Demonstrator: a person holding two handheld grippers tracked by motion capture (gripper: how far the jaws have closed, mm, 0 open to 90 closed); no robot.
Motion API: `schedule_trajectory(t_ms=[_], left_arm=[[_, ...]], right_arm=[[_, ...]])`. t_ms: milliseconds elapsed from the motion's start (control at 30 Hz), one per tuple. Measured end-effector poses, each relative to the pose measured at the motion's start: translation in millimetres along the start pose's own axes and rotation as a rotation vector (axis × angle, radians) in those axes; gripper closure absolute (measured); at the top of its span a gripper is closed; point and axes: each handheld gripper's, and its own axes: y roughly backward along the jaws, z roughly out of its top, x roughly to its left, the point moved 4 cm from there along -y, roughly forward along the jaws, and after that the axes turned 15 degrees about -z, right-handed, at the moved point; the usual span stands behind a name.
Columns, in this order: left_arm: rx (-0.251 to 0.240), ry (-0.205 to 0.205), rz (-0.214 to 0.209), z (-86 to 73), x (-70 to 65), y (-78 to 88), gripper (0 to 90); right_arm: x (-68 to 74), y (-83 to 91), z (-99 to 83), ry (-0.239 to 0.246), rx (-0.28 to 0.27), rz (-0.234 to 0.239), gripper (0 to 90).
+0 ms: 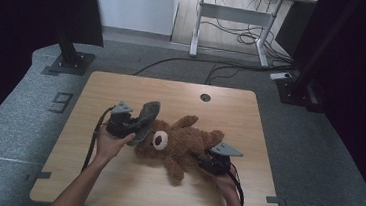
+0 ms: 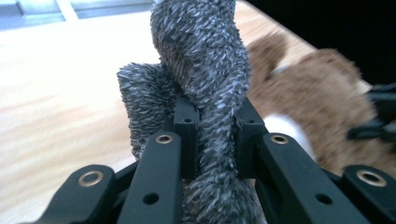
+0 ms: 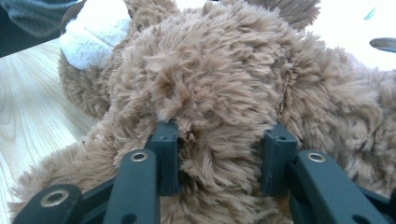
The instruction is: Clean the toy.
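Left gripper (image 2: 212,135) clenching a grey fuzzy cloth (image 2: 205,74), lifting it beside the bear's head. Teddy bear (image 1: 180,143) lying mid-table (image 1: 113,187), nearer the front edge. Right gripper (image 3: 219,158) gripping brown fur, seemingly a leg.

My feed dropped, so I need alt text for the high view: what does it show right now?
A brown teddy bear lies on the wooden table. The left tool pinches a grey fuzzy cloth by the bear's head, and the right tool grips the bear's body.
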Motion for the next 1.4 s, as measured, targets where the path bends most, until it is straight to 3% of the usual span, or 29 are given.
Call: schedule_trajectory(t_ms=[100,200,300,367,467,567,633,667,867,1033,1167,1233,1333,1400], left_arm=[[0.021,-0.031,-0.023,10.8,-13.6,-13.0,75.5],[0.075,-0.048,-0.035,14.8,-21.5,-34.3,75.3],[0.135,-0.026,-0.032,10.8,-16.3,-51.1,74.9],[0.147,0.001,-0.042,8.2,-9.7,-53.3,74.9],[0.138,0.030,-0.047,5.6,0.2,-46.1,75.3],[0.118,0.060,-0.014,0.4,14.1,-34.2,75.5],[0.108,0.075,0.030,-4.1,24.4,-25.5,75.7],[0.115,0.078,0.065,-8.1,31.3,-20.3,75.9],[0.158,0.116,0.101,-40.5,48.6,-9.2,76.2],[0.182,0.104,0.113,-65.4,44.5,-5.6,76.2],[0.226,0.129,0.107,-82.8,49.3,-4.3,76.1],[0.201,0.129,0.095,-82.9,46.9,0.9,76.1],[0.123,0.083,0.071,-69.9,29.4,13.8,76.2],[0.068,0.051,0.010,-59.5,11.8,20.8,76.2]], right_arm=[[-0.3,-0.2,-0.1,-0.003,-0.001,0.003,58.0],[-0.1,-0.2,-0.2,0.000,-0.003,0.002,58.0],[0.4,0.0,-0.3,0.005,-0.003,0.002,57.9],[1.1,-0.2,-0.3,0.007,-0.003,0.003,57.9],[1.4,-0.3,-0.1,0.010,-0.002,0.003,57.9],[1.8,-0.3,-0.1,0.007,-0.002,0.001,58.0],[1.9,-0.2,-0.2,0.007,-0.002,0.001,58.0],[1.9,-0.2,-0.2,0.006,-0.002,0.001,58.0],[0.9,-0.4,-0.3,-0.003,-0.001,0.004,58.1],[0.8,-0.2,-0.6,-0.005,0.000,0.002,58.2],[0.3,0.0,-0.6,-0.010,0.002,0.004,58.2],[0.2,0.0,-0.6,-0.012,0.000,0.005,58.2],[-0.7,-0.2,-0.6,-0.015,-0.001,0.007,58.2],[-1.5,-0.2,-0.7,-0.017,0.000,0.010,58.2]])
